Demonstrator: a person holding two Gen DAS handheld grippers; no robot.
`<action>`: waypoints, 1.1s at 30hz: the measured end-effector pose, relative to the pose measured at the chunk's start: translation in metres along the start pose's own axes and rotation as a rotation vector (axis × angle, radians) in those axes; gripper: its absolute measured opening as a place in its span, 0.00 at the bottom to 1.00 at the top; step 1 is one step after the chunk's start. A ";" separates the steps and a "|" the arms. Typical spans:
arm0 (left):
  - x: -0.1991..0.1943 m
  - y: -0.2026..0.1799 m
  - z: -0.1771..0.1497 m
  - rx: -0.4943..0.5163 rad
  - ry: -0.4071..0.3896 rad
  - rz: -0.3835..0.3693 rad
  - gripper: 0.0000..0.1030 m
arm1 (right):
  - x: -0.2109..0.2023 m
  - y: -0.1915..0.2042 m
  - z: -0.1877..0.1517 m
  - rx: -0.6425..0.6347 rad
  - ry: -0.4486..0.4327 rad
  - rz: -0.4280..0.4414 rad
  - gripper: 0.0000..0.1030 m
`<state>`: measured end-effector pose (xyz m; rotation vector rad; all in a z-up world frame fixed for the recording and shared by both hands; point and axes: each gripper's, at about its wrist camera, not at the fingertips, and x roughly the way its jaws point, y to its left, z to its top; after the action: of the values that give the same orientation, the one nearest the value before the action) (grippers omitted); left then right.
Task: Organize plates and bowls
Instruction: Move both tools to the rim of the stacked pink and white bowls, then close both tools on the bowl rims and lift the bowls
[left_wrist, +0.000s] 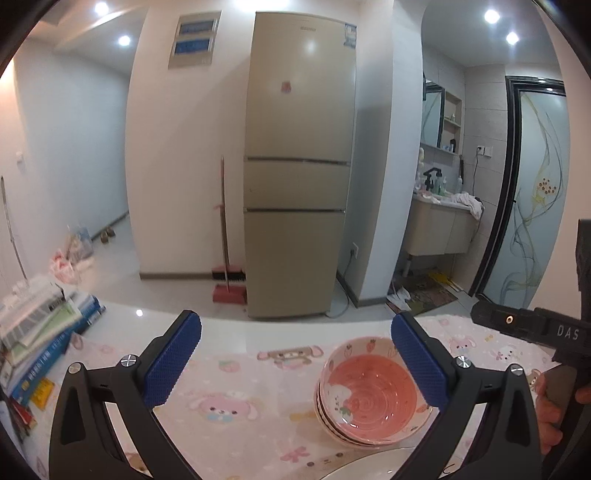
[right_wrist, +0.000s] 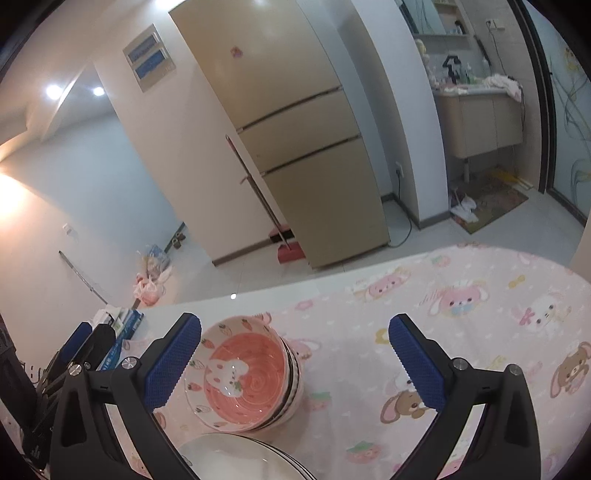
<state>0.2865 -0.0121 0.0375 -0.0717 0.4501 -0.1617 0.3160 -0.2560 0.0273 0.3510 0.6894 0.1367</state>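
Note:
A stack of pink rabbit-pattern bowls (left_wrist: 369, 395) sits on the pink cartoon tablecloth (left_wrist: 236, 398); it also shows in the right wrist view (right_wrist: 245, 376). White plates (right_wrist: 240, 458) lie stacked just in front of the bowls, cut by the bottom edge; a sliver shows in the left wrist view (left_wrist: 373, 465). My left gripper (left_wrist: 295, 362) is open and empty above the cloth, its right finger beside the bowls. My right gripper (right_wrist: 295, 362) is open and empty, its left finger beside the bowls.
A pile of books and boxes (left_wrist: 40, 332) sits at the table's left end. The far table edge (right_wrist: 258, 291) runs behind the bowls. A tall fridge (left_wrist: 299, 166) and a red dustpan with broom (left_wrist: 227, 291) stand on the floor beyond.

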 end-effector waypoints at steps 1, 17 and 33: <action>0.005 0.002 -0.001 -0.011 0.020 -0.013 1.00 | 0.005 -0.001 -0.002 0.003 0.016 0.001 1.00; 0.061 0.012 -0.037 -0.097 0.300 -0.117 0.86 | 0.057 -0.016 -0.025 0.017 0.169 0.041 0.86; 0.100 0.005 -0.043 -0.226 0.587 -0.223 0.51 | 0.086 -0.022 -0.041 0.077 0.332 0.149 0.71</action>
<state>0.3568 -0.0259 -0.0443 -0.3013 1.0468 -0.3540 0.3556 -0.2444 -0.0617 0.4594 0.9988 0.3150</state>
